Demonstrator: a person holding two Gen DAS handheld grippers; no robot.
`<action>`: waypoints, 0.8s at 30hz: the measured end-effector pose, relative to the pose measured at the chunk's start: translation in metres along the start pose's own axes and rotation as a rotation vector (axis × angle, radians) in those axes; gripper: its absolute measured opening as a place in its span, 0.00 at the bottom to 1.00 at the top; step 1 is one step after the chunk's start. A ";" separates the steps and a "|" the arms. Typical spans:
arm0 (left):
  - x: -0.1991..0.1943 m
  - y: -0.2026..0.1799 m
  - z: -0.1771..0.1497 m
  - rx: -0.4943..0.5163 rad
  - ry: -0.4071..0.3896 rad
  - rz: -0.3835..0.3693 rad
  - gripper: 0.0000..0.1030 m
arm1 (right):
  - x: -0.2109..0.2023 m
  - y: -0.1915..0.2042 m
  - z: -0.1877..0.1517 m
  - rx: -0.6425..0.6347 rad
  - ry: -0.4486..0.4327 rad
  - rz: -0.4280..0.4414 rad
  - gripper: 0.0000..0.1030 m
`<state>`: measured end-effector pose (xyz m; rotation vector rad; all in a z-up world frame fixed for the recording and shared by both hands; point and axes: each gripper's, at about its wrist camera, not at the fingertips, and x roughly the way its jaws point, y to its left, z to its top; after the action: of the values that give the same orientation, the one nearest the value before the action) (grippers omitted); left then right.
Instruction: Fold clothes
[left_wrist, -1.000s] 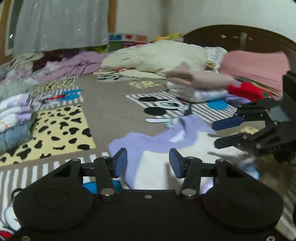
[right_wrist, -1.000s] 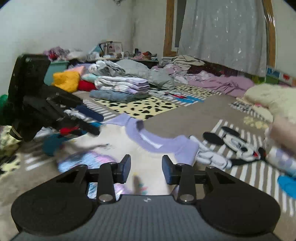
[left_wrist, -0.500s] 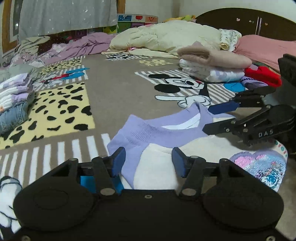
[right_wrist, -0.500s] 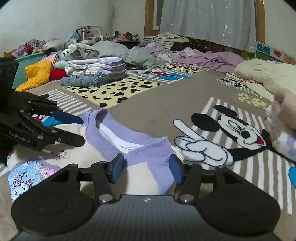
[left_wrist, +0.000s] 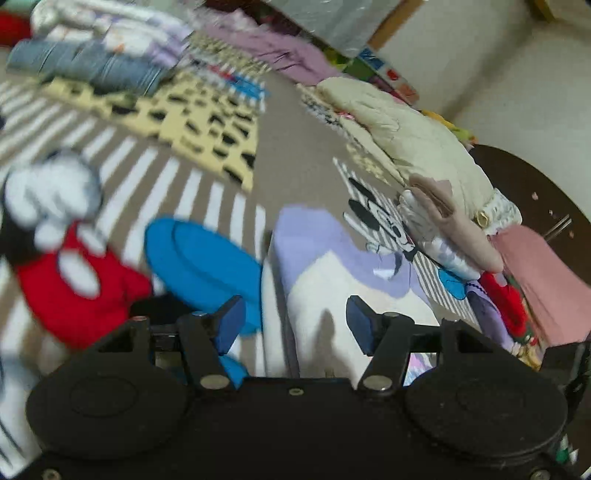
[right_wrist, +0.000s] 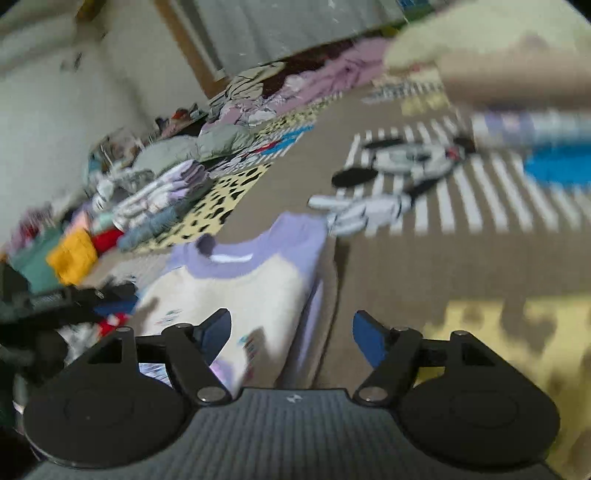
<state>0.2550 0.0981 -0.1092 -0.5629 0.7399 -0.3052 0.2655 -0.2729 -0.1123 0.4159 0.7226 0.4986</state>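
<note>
A cream shirt with lavender shoulders and collar lies flat on the cartoon-print blanket, collar pointing away from me. My left gripper hovers over the shirt's left side. Its jaws are opening, and the blue pads press on nothing. Over the shirt's right edge, my right gripper has its jaws opening too. A lavender strip of cloth lies below the gap, free of the pads. Both views are tilted and blurred.
Folded stacks lie on the blanket: jeans and striped tops, and a beige-and-white pile. A cream quilt, a pink pillow and a dark headboard stand behind. A yellow garment lies left.
Both wrists have rolled, so each view now tilts. Both pairs of jaws stand wider than before. The shirt, in motion a second ago, now lies flat on the blanket.
</note>
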 end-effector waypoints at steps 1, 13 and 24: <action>0.001 -0.001 -0.003 -0.005 0.013 0.005 0.58 | 0.002 -0.002 -0.004 0.023 0.007 -0.002 0.71; 0.034 -0.006 -0.008 -0.073 0.004 -0.047 0.43 | 0.040 -0.003 0.003 0.034 0.011 0.036 0.70; 0.023 -0.013 -0.010 -0.187 0.004 -0.096 0.15 | 0.040 0.008 0.000 0.036 0.014 0.069 0.19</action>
<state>0.2632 0.0734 -0.1197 -0.7767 0.7513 -0.3282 0.2893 -0.2442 -0.1292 0.4728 0.7335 0.5540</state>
